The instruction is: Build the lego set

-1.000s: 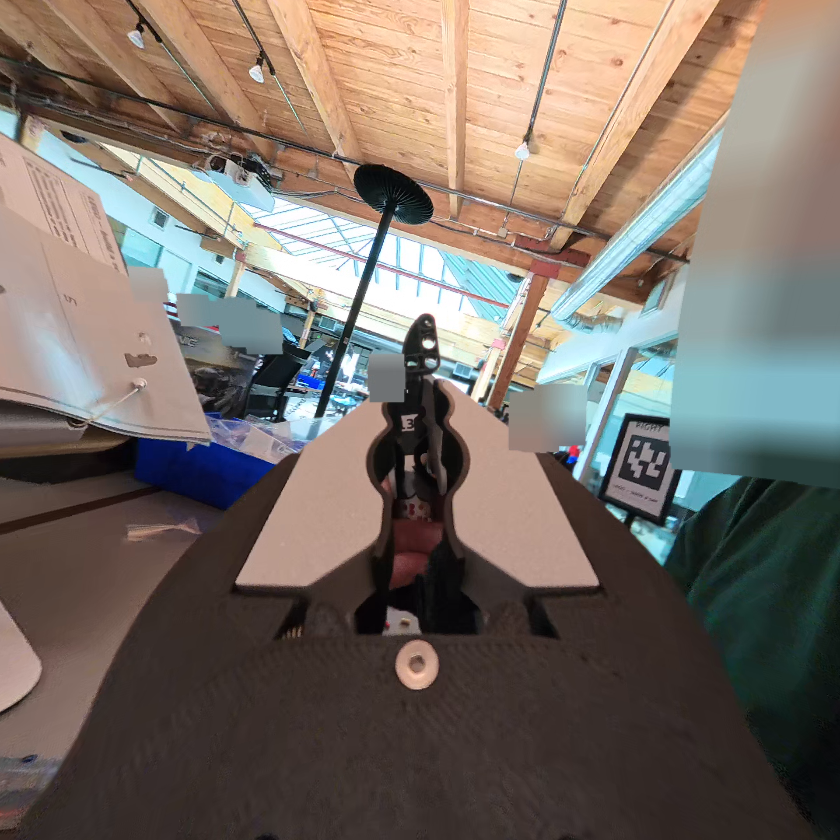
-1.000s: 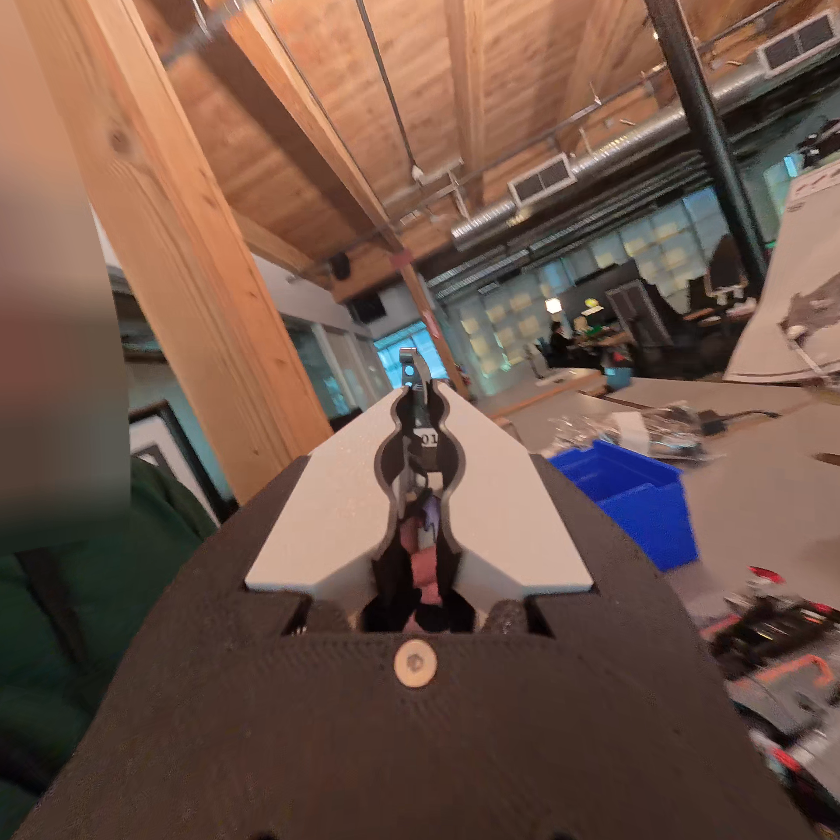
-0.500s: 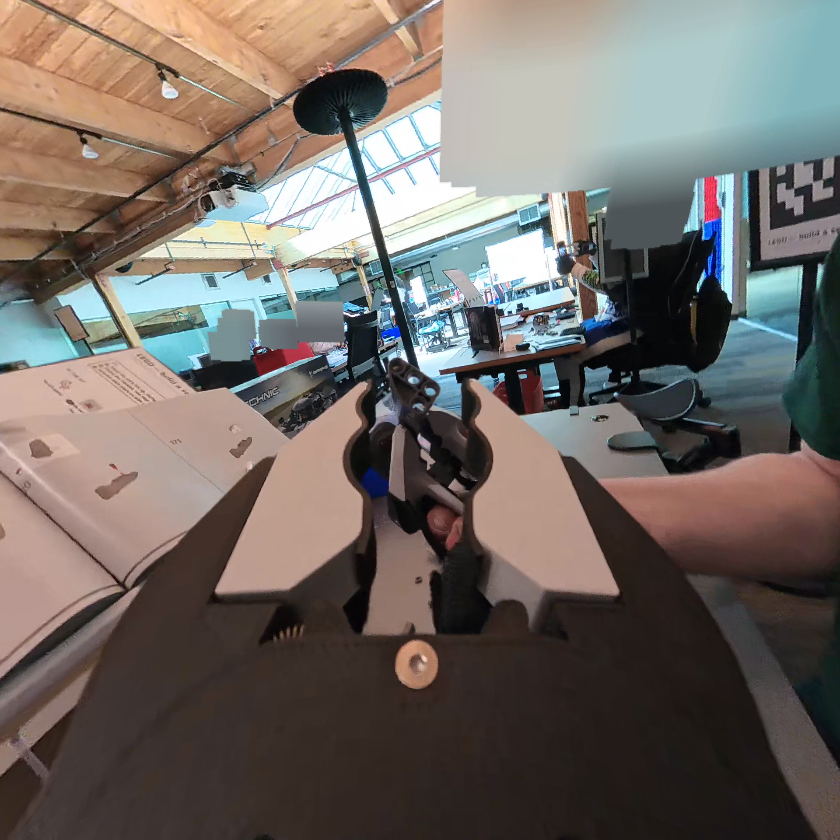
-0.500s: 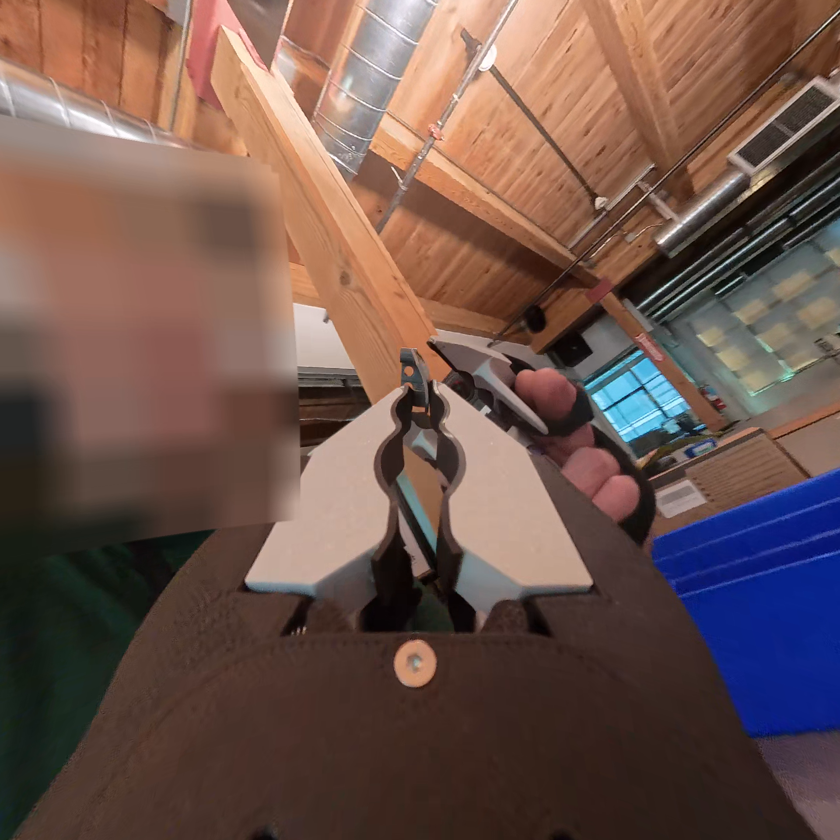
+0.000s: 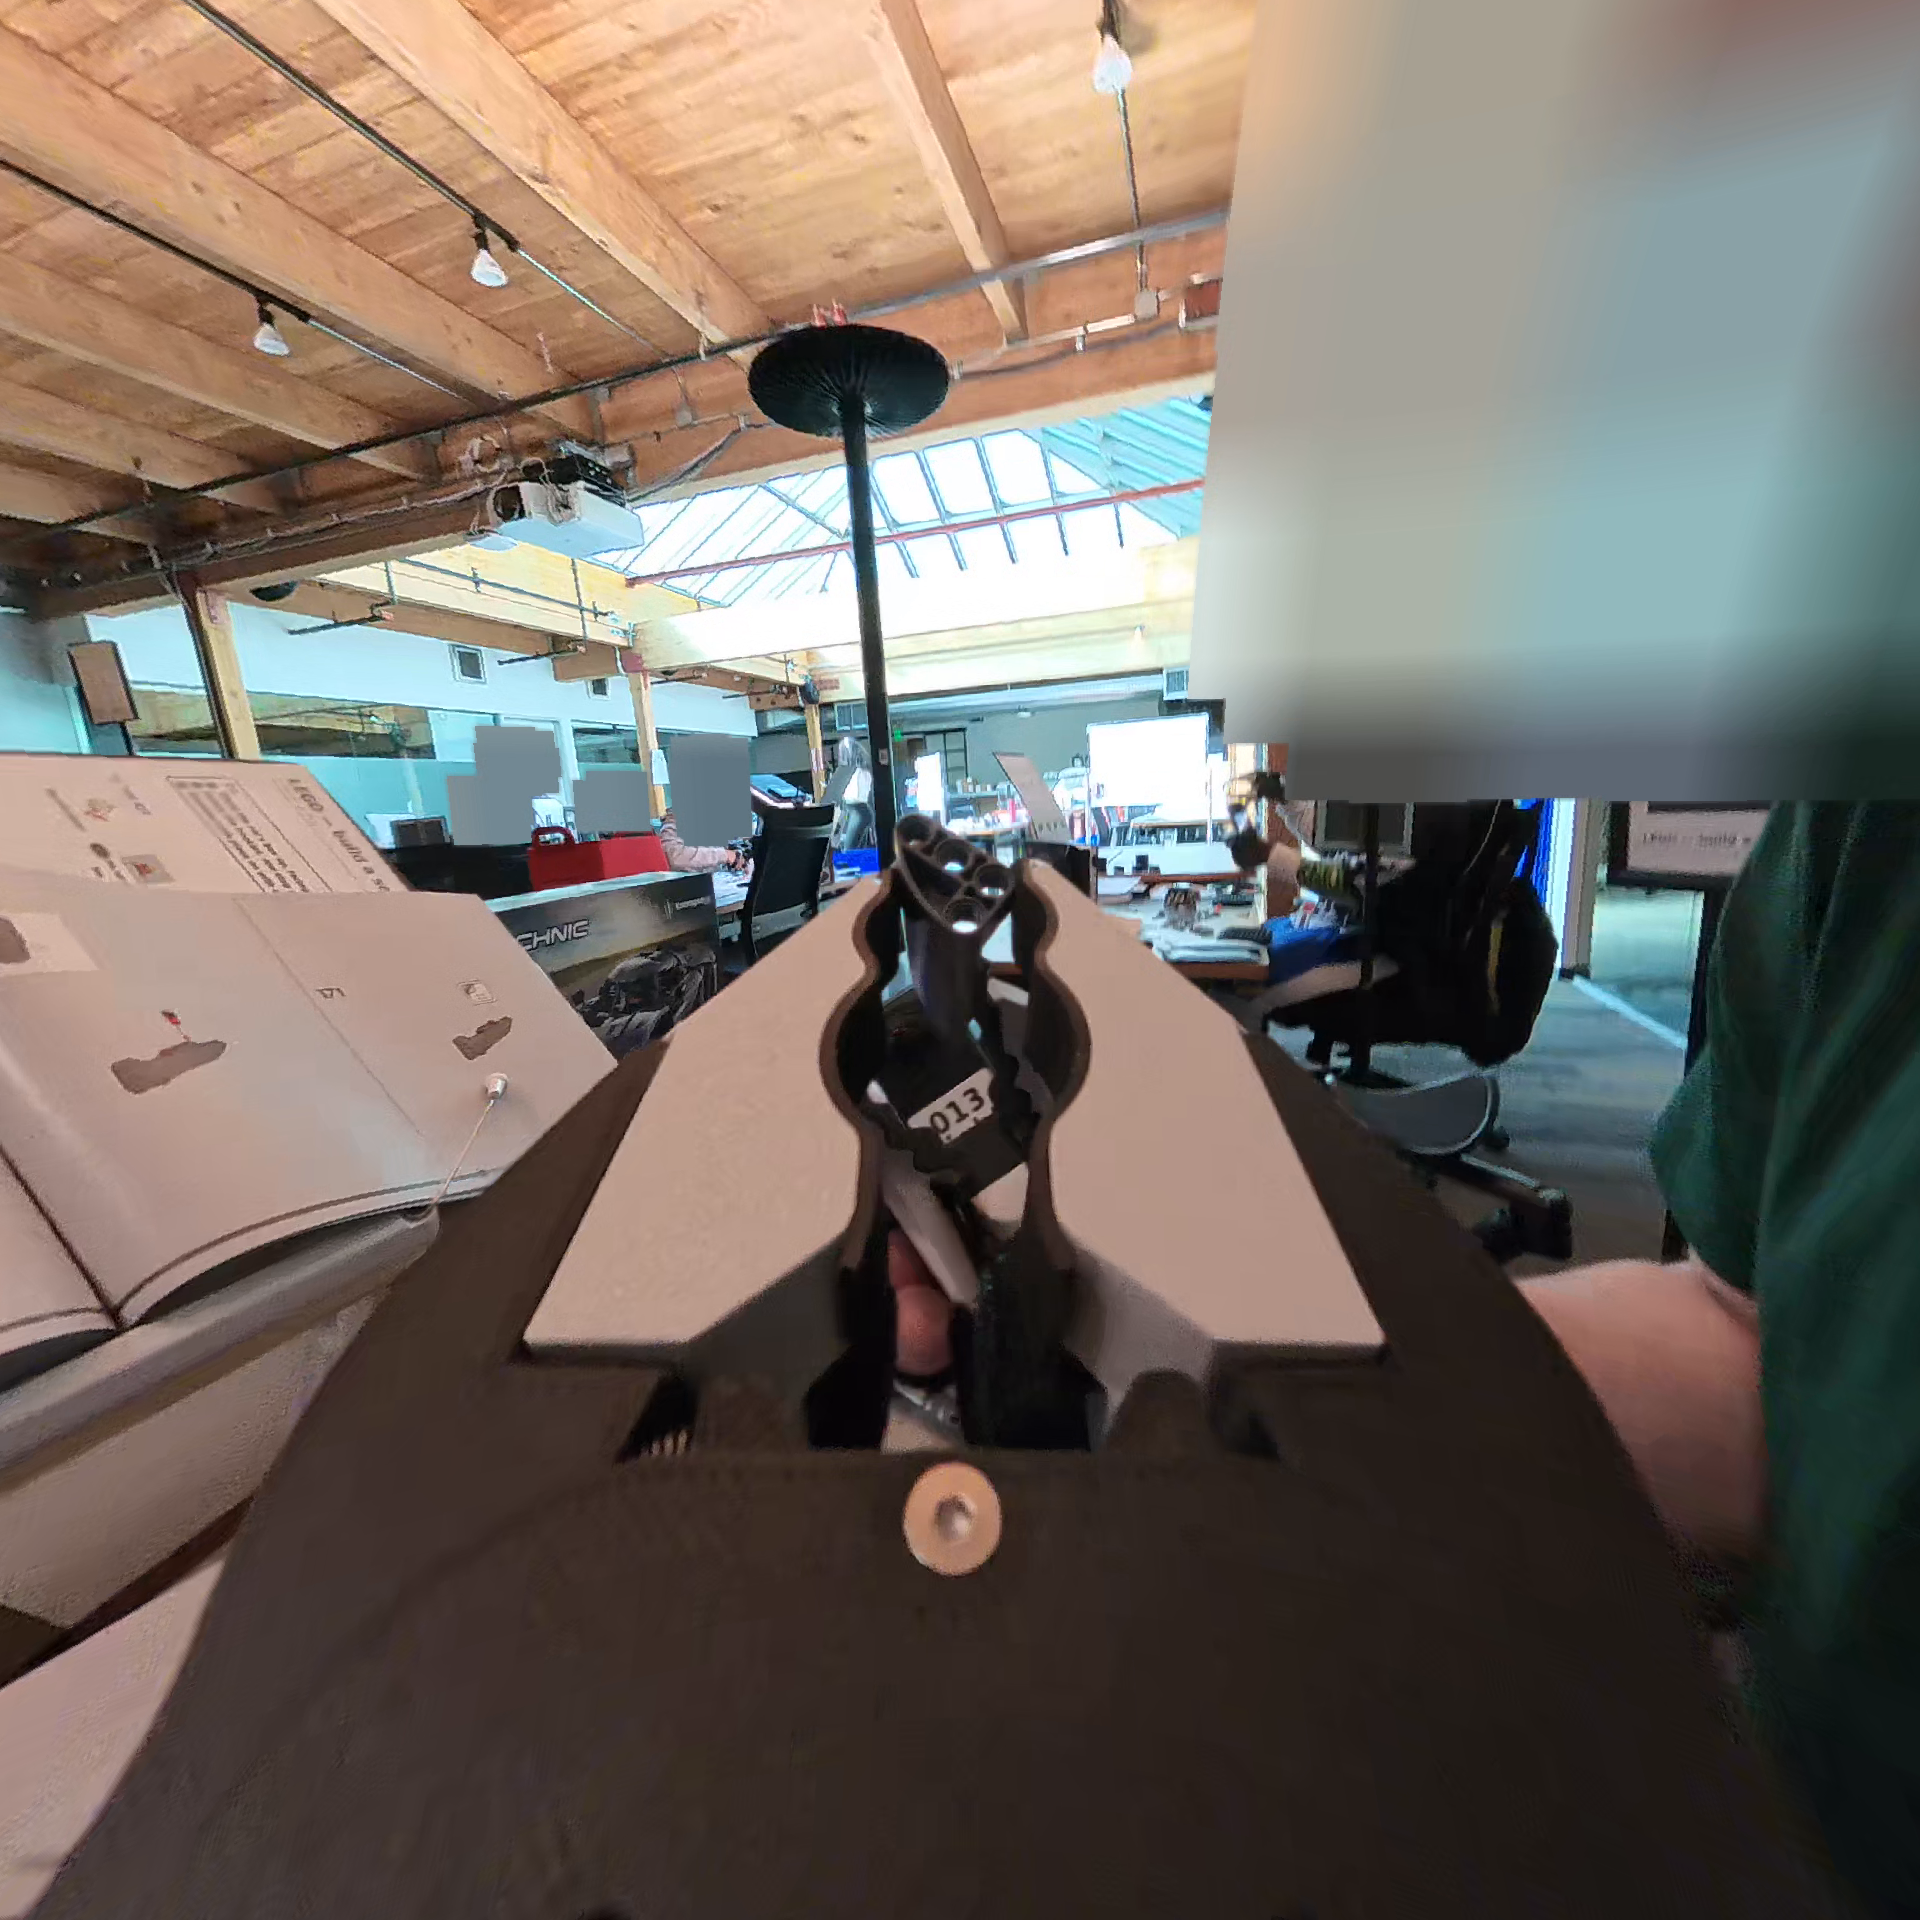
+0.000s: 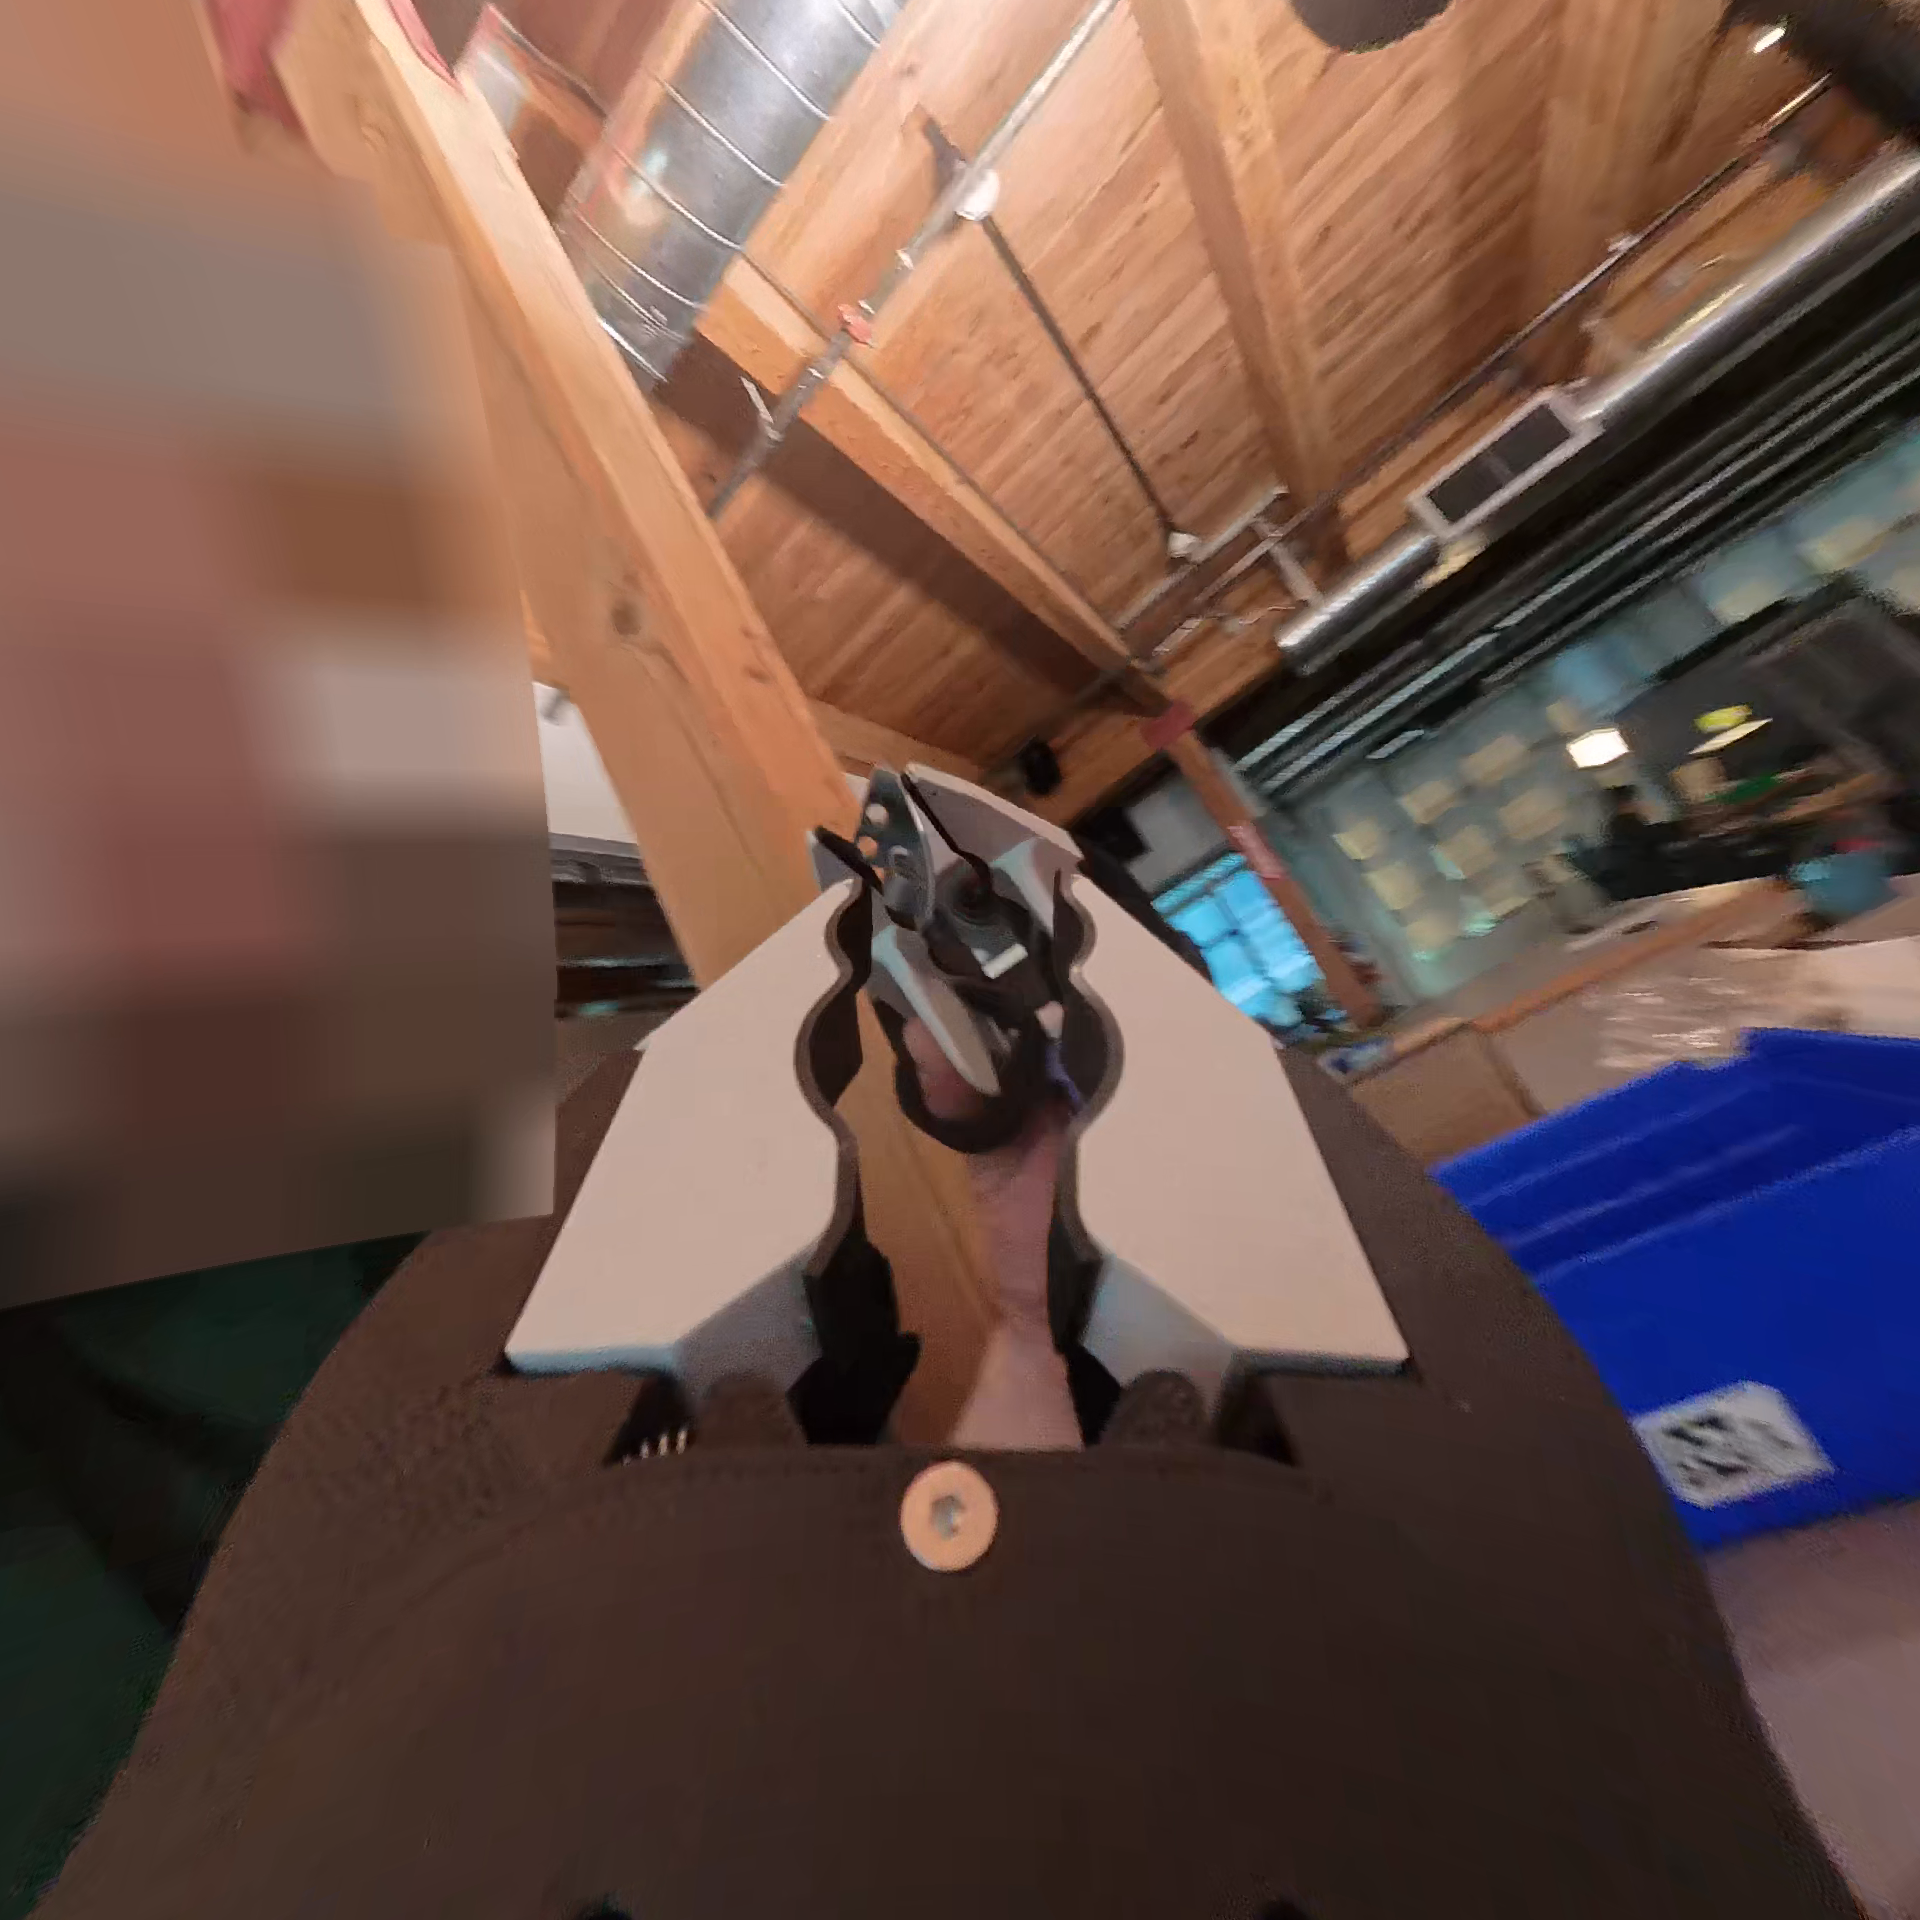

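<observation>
My left gripper (image 5: 956,885) is raised off the table and shut on a dark grey Lego Technic beam (image 5: 951,894) with round holes, which stands up between the fingertips. My right gripper (image 6: 951,894) faces it nose to nose, with its jaws apart and nothing gripped between them. Through that gap I see the left gripper's pale fingers (image 6: 997,842) and the holed beam (image 6: 885,831). In the left wrist view the right gripper (image 5: 951,1127), which carries a small white tag, and a hand sit just behind the beam.
An open instruction booklet (image 5: 260,1039) is propped at the left, with the Lego set box (image 5: 623,956) behind it. A blue bin (image 6: 1714,1247) stands at the right. A bare forearm (image 5: 1631,1403) and a green sleeve (image 5: 1818,1247) are close by.
The right gripper was shut on the beam and has let go and opened. The left gripper opened wide, then closed on the beam, now turned broadside. Both views swung from the ceiling down toward the room.
</observation>
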The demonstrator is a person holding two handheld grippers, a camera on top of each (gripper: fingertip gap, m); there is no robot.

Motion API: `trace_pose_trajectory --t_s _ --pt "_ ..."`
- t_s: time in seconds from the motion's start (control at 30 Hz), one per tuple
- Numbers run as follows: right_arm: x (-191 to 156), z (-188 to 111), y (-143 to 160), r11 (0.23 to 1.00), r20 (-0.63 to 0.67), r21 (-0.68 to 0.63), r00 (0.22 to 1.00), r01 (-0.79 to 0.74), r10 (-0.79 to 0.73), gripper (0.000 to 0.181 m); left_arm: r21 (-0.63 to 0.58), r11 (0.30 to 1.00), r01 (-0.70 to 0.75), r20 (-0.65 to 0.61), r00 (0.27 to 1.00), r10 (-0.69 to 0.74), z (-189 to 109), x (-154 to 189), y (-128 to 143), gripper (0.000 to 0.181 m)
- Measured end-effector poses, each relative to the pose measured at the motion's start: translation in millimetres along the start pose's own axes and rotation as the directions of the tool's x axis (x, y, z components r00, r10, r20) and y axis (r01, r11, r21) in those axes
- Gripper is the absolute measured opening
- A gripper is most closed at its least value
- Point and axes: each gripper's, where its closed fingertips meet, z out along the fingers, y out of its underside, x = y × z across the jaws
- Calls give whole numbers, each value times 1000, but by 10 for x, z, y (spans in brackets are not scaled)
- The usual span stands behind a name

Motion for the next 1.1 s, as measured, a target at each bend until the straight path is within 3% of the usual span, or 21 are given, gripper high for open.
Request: trace_pose_trajectory --t_s 0.03,0.1,0.17,0.2,0.27,0.33,0.43,0.5,0.57,0.73,0.93,1.1 --pt "28 -50 -9 996 -60 -28 994 90 -91 37 13 999 35 16 999 -36 -3 -44 -15 18" --pt "29 -123 -36 959 -159 -101 948 264 -277 40 20 996 88 15 996 -89 14 -82 -13 18" --pt "59 -177 -13 857 -264 -266 822 441 -504 40 18 991 133 24 991 -133 76 -129 9 18" --pt "40 -201 -32 777 -296 -344 725 526 -622 40 12 988 152 20 988 -152 124 -134 24 18" --pt "-3 -277 -136 578 -352 -502 458 644 -816 47 -1 982 189 33 981 -189 239 -160 78 18" --pt "-125 -324 -206 371 -324 -627 204 685 -924 45 -10 972 236 8 972 -236 376 -122 131 18" --pt "-220 -424 -285 45 -183 -805 -175 592 -968 44 -30 954 299 -27 954 -300 574 -15 218 18" --pt "-255 -464 -281 -107 -69 -857 -318 504 -945 40 -38 939 341 -44 938 -343 680 64 267 21" --pt "-314 -505 -311 -171 -26 -879 -403 446 -915 37 -49 918 394 -65 916 -396 765 147 314 18" --pt "-485 -653 -398 -240 31 -908 -516 344 -856 18 -51 851 523 -109 844 -525 894 275 385 17" --pt "-650 -828 -441 -240 45 -925 -545 293 -837 14 -69 792 606 -150 779 -609 1056 401 473 17" --pt "-730 -916 -485 -297 103 -926 -600 233 -793 15 -77 709 700 -210 684 -698 1148 458 511 16"
